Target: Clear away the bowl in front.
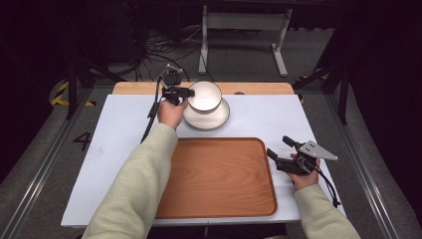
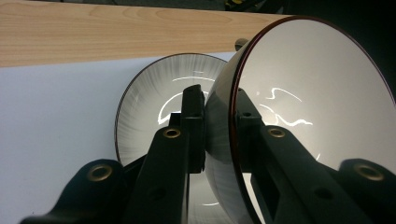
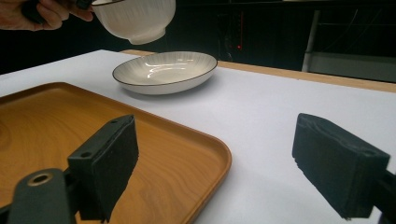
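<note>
Left hand-held gripper [image 2: 219, 126]: clamped on the rim of the white bowl [image 2: 308, 98], one jaw inside the wall and one outside, seen along the jaws in the left gripper view.
Hidden at the left grip: the jaw tips are partly covered by the bowl wall; in the high view the left hand-held gripper [image 1: 185, 92] is small and dark, and the contact itself is hard to make out there.
Left hand [image 1: 171, 113]: reaches far forward over the tabletop [image 1: 259, 119], the sleeve crossing the tray's left edge; the hand-held gripper points toward the right of the high view, roughly level.
Bowl [image 1: 205, 96]: held in the air above the plate [image 1: 219, 121], clear of it; the right gripper view shows the gap between the bowl [image 3: 135, 18] and the plate [image 3: 163, 72].
Bowl's facing: tilted, its mouth turned up and partly toward the gripper's camera; round, so no long axis.
Cut off: the bowl's top rim runs out of the right gripper view.
Right hand-held gripper [image 1: 277, 148]: jaws stand apart, nothing between them, in the right gripper view [image 3: 215, 172].
Right hand [image 1: 303, 172]: beside the right edge of the wooden tray [image 1: 219, 174], jaws aimed toward the far left.
Tray: flat on the tabletop, near side of the plate.
</note>
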The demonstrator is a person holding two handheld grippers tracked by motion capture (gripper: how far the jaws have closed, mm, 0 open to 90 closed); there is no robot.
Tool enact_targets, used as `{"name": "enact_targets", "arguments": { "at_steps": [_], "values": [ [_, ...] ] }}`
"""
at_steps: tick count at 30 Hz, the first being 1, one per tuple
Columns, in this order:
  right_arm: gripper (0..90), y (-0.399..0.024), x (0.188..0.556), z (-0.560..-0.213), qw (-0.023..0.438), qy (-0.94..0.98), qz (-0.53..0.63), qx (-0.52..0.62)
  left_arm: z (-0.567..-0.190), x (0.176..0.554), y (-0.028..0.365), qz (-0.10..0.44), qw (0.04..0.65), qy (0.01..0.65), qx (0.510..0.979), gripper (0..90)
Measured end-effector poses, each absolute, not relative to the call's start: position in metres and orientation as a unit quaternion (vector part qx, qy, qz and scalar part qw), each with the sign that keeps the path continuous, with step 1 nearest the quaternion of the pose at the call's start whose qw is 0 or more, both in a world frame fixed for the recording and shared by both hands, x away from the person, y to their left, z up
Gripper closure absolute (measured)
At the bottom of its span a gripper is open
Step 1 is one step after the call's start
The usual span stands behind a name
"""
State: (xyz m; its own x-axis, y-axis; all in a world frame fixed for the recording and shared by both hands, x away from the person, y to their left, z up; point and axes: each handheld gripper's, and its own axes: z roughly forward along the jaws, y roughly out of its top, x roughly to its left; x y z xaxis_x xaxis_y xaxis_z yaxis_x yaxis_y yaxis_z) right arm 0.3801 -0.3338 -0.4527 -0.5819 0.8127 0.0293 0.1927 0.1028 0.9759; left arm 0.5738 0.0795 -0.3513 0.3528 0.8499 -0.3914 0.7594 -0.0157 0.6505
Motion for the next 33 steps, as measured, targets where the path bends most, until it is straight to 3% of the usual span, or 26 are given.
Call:
{"name": "enact_targets", "arguments": {
  "at_steps": [33],
  "values": [
    [14.8, -0.334, 0.38, -0.453, 0.276, 0.69, 0.559, 0.368, -0.319, 0.524, 0.091, 0.055, 0.412, 0.483, 0.77, 80.3]
  ]
}}
